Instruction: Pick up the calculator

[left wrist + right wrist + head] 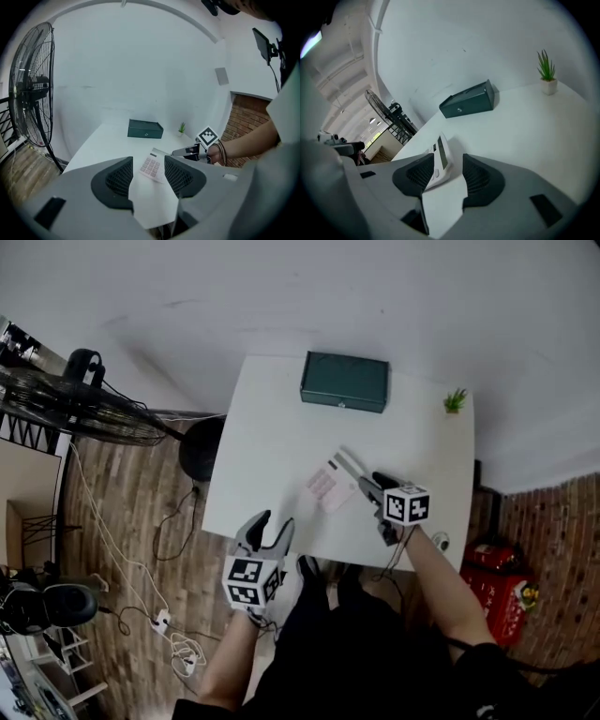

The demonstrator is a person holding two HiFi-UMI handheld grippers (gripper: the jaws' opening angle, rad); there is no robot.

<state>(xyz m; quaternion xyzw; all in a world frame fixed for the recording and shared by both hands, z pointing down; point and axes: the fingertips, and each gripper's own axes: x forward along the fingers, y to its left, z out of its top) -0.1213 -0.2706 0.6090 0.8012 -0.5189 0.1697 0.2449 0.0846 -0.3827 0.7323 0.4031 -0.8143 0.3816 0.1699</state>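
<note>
A white calculator [326, 486] with pink keys rests on the white table [267, 442], its display end raised and tilted. My right gripper [366, 486] is at that end, open. In the right gripper view the calculator [440, 159] stands between the jaws of the right gripper [449, 169], leaning on the left jaw with a gap to the right one. My left gripper [275, 521] hovers open and empty at the table's front edge. Past the jaws of the left gripper [149, 171], its view shows the calculator [152, 165] and the right gripper [180, 152].
A dark green box [344, 382] sits at the table's far edge, and a small potted plant [455, 401] at the far right corner. A standing fan [84, 409] and cables [169, 624] are on the wooden floor to the left. A red object [497, 582] lies on the right.
</note>
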